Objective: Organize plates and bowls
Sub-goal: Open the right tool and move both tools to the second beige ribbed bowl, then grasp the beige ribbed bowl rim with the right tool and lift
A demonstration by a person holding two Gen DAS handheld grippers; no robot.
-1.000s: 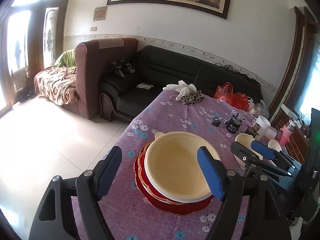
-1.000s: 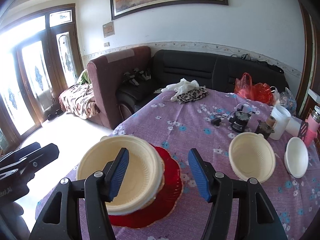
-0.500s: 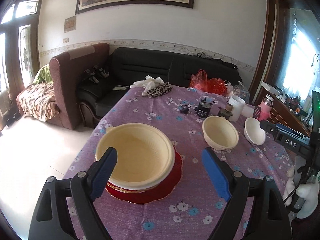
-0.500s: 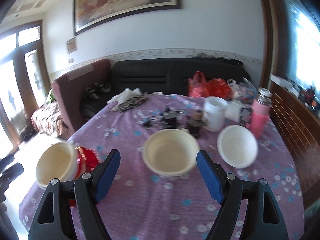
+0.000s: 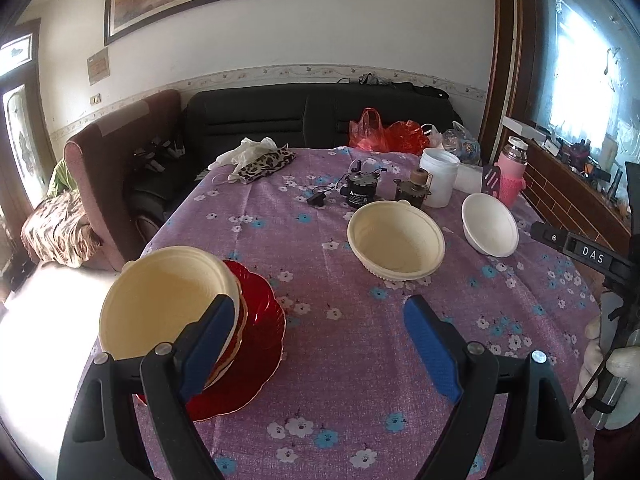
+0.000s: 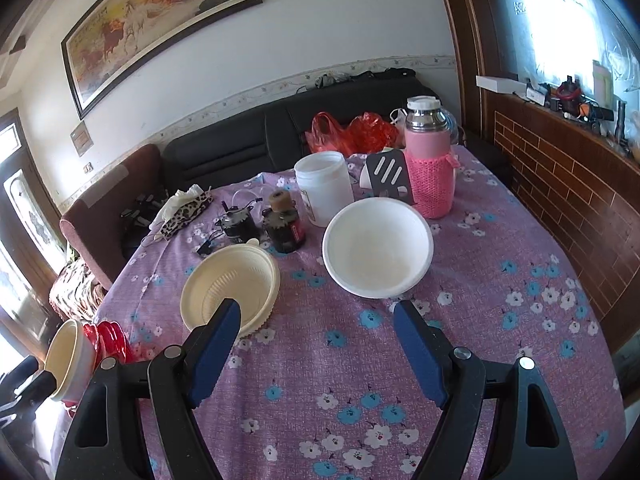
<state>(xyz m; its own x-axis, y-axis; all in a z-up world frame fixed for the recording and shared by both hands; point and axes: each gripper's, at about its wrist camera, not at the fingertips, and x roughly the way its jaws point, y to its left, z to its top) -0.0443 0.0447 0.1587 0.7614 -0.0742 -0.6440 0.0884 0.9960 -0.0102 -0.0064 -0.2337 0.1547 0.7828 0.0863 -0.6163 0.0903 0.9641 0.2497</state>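
left tongs: open, empty | cream bowl stacked on red plates | small cream bowl beside white bowl

You have three bowls on the purple flowered tablecloth: two cream ribbed plastic bowls, one large atop the stack of red scalloped plates and one smaller standing alone, plus one white smooth bowl. You can't count the red plates exactly. You also have one white plastic jar, one pink knit-sleeved flask and two small dark motors
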